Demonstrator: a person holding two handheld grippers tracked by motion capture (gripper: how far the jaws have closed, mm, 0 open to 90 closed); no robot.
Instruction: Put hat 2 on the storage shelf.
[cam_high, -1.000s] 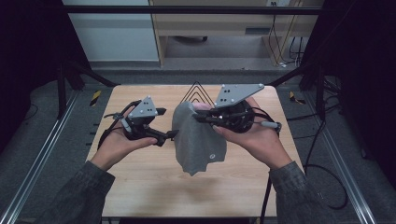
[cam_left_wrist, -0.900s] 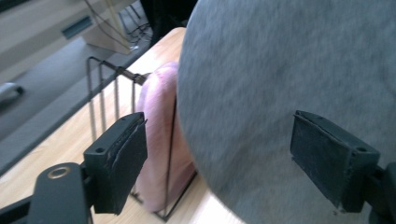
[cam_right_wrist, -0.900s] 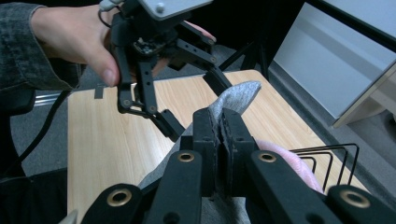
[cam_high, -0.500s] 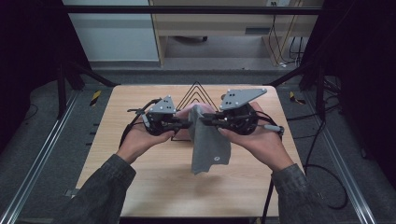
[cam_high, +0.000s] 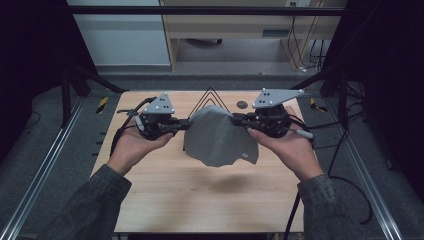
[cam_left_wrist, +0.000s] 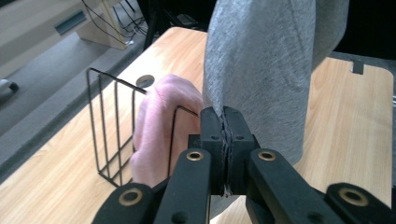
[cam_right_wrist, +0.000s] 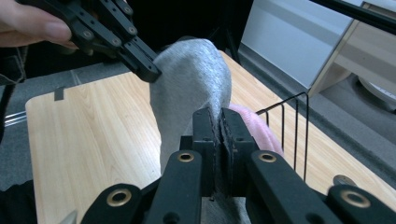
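Wooden table (cam_high: 165, 200) below: grey fabric cloth (cam_high: 220, 140) spans between left gripper (cam_high: 181, 125) and right gripper (cam_high: 236, 120), both clamped on its opposite edges.

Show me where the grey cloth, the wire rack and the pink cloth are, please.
grey cloth (cam_high: 220, 137): high view, middle of the sheet hanging between both grippers.
wire rack (cam_left_wrist: 107, 135): left gripper view, on an upright bar of its side.
pink cloth (cam_left_wrist: 161, 116): left gripper view, on the bulge inside the rack.

No text, label, brand or number can be read anywhere (a small pale mark on the grey cloth (cam_high: 244, 155) stays too blurred to decipher).
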